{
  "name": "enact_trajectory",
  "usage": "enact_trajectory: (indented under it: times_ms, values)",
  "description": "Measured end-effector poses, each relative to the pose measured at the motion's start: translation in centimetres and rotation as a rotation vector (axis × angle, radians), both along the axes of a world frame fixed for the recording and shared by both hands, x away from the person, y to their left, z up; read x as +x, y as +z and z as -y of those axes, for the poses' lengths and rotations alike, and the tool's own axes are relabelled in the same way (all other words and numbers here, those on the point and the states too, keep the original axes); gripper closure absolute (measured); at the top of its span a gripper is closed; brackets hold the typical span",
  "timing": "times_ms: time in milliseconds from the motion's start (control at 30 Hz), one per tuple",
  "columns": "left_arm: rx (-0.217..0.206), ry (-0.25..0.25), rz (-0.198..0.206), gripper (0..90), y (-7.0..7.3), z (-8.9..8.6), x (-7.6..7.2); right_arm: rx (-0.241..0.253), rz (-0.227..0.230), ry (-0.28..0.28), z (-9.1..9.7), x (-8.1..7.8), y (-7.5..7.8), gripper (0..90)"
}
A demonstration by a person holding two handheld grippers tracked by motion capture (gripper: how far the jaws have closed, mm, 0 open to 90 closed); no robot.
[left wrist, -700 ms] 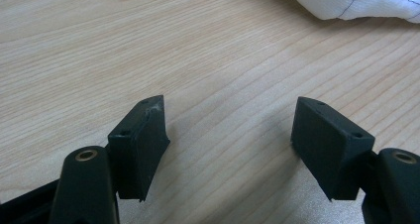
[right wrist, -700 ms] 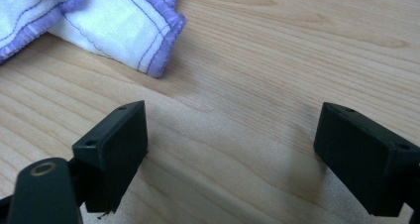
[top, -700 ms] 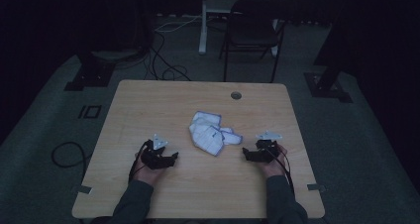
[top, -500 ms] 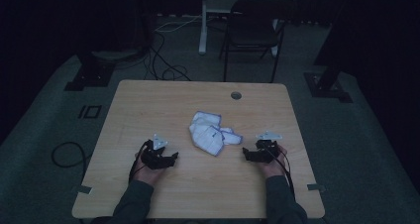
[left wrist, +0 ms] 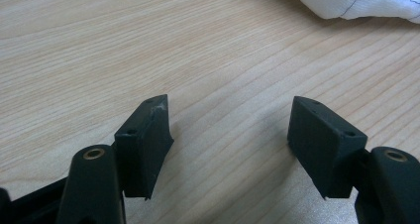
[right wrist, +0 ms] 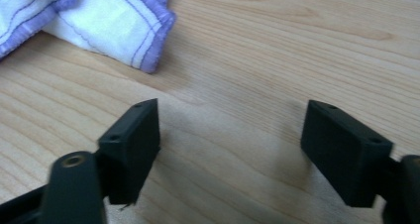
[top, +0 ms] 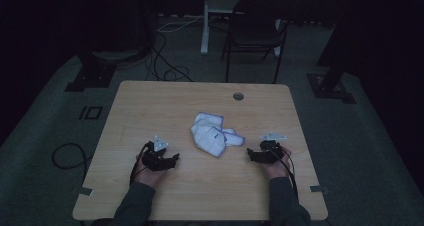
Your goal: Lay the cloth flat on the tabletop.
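Nothing moved since earlier frames. Left tool (top: 172, 158) lower left, right tool (top: 251, 155) lower right, both spread, empty, on bench (top: 150, 101). White blue-edged cloth (top: 214, 135) crumpled mid-frame between them, untouched.

One cloth (top: 215, 137), two tongs, one table (top: 150, 106), one chair (top: 256, 23).

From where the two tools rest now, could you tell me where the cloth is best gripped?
Probably the cloth's purple-hemmed corner nearest the right tool, approached low from the right. That corner pokes out flat and free on the table, while the middle lies bunched.
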State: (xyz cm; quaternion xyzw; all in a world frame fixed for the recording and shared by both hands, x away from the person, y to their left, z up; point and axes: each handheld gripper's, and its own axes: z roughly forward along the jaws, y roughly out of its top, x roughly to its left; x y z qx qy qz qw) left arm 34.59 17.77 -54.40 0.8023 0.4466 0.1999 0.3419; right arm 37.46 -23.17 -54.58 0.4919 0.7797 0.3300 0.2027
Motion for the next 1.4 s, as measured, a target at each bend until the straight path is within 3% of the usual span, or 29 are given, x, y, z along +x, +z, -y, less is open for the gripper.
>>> enact_trajectory:
  times_ms: [100, 200, 500, 800, 1000, 1400]
  values:
    - [0.002, 0.003, -0.005, 35.2, 0.1, 0.0, 0.0, 0.018, 0.007, -0.011, 0.3, 0.0, 0.2, 39.8]
    - [0.003, 0.004, -0.006, 36.2, 0.1, -0.1, 0.0, 0.034, 0.008, -0.008, 0.3, -0.1, 0.3, 45.3]
    - [0.006, 0.009, -0.010, 40.8, 0.2, -0.3, 0.1, 0.060, 0.056, 0.016, -0.3, -0.4, 1.0, 55.4]
    - [-0.001, 0.016, -0.022, 53.2, 0.4, -0.5, 0.0, 0.108, 0.057, 0.048, -0.7, -0.2, 1.4, 64.2]
    - [-0.010, 0.005, -0.035, 57.0, 0.5, -0.3, -0.2, 0.119, 0.061, 0.070, -1.5, 0.2, 1.7, 66.2]
    - [-0.024, -0.064, 0.005, 56.8, 1.9, 1.2, -0.8, 0.122, 0.045, 0.066, -2.3, 1.1, 1.1, 62.5]
